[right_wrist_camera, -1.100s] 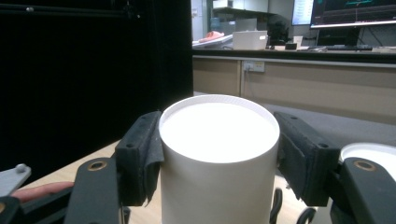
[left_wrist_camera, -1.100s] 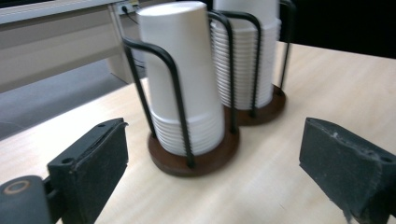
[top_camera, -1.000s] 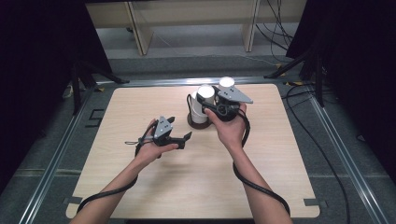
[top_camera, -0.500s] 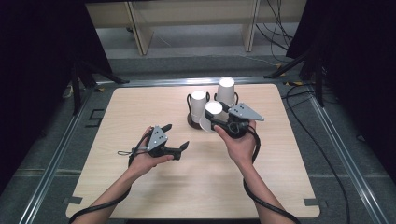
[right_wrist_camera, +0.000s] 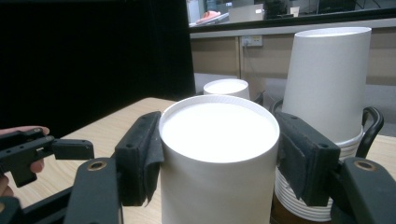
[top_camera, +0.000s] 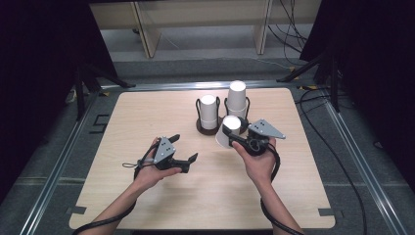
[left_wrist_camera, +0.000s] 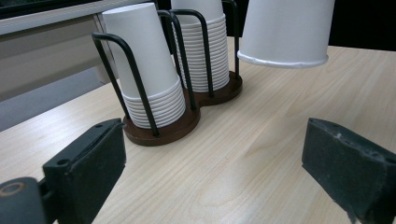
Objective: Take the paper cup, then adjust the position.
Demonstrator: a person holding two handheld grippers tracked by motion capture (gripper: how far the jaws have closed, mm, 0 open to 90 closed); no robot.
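Right gripper [top_camera: 234, 139] has its fingers clamped on an upside-down cup [top_camera: 228, 130], held above the counter [top_camera: 147, 112] just by the rack [top_camera: 209, 128]. Left gripper [top_camera: 183, 151] hangs released, empty. Next, probably set it down.

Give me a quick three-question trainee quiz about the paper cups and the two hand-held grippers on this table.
1. True or false: the right hand-held gripper is shut on a paper cup.
2. How do the left hand-held gripper jaws stand? A) clamped on a cup B) open with nothing between them C) shut on the cup holder
3. Fill in: the two cup stacks stand upside down in a dark wire ____ on the table.

Key: 1 true; 2 B; 3 holder. In the left gripper view, the held cup hangs rim down above the wood, clear of the stacks.
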